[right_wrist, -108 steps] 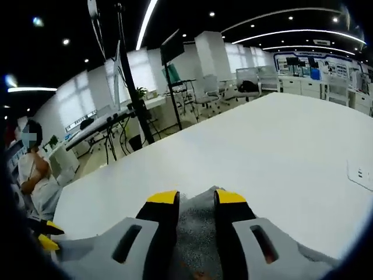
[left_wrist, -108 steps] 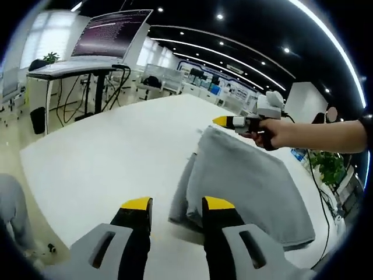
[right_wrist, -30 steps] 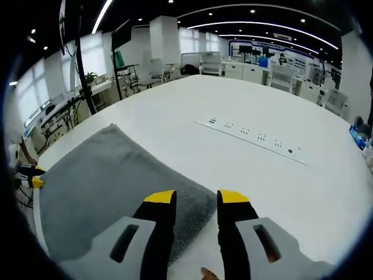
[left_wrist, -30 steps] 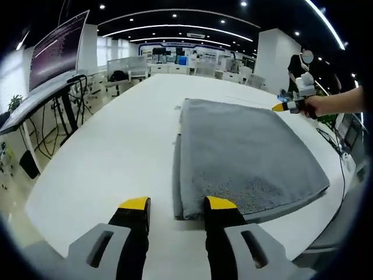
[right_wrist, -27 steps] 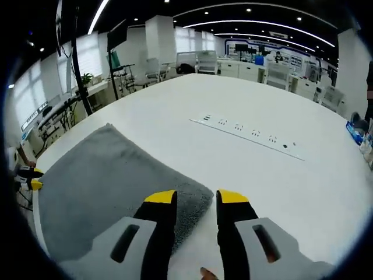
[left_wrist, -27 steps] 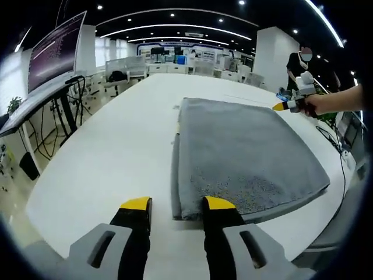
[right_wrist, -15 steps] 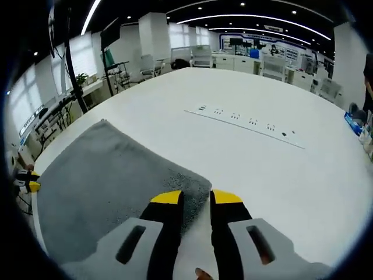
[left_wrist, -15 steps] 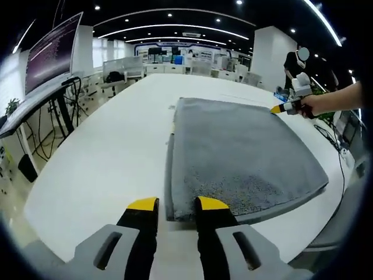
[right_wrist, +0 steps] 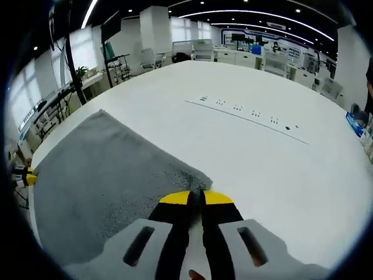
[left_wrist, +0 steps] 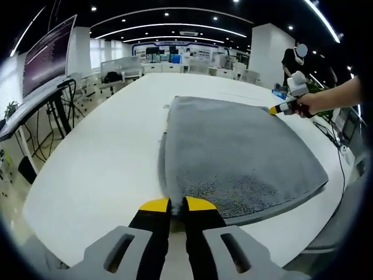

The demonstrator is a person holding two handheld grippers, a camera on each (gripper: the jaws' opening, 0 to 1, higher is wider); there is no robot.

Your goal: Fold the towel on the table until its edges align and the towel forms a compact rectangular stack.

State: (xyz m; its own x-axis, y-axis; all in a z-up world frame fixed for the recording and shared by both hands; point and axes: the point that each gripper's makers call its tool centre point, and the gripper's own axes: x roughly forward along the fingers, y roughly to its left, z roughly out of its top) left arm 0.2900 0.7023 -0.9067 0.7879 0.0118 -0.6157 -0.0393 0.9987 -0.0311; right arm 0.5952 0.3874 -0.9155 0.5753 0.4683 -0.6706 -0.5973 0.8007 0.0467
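This is a large open-plan office or robotics lab. A dark ceiling carries long curved white light strips [left_wrist: 175, 26] and small round recessed spotlights. The broad white table [right_wrist: 280, 169] has a row of flush power sockets [right_wrist: 250, 119] set into its top. To one side a big dark display screen filled with lines of text [left_wrist: 49, 55] stands above a height-adjustable desk with black cables hanging beneath [left_wrist: 41, 122]. Farther back are rows of white desks with office chairs [right_wrist: 201, 52], white square pillars [left_wrist: 262, 49], bright windows [right_wrist: 32, 93] and green potted plants [right_wrist: 81, 73].
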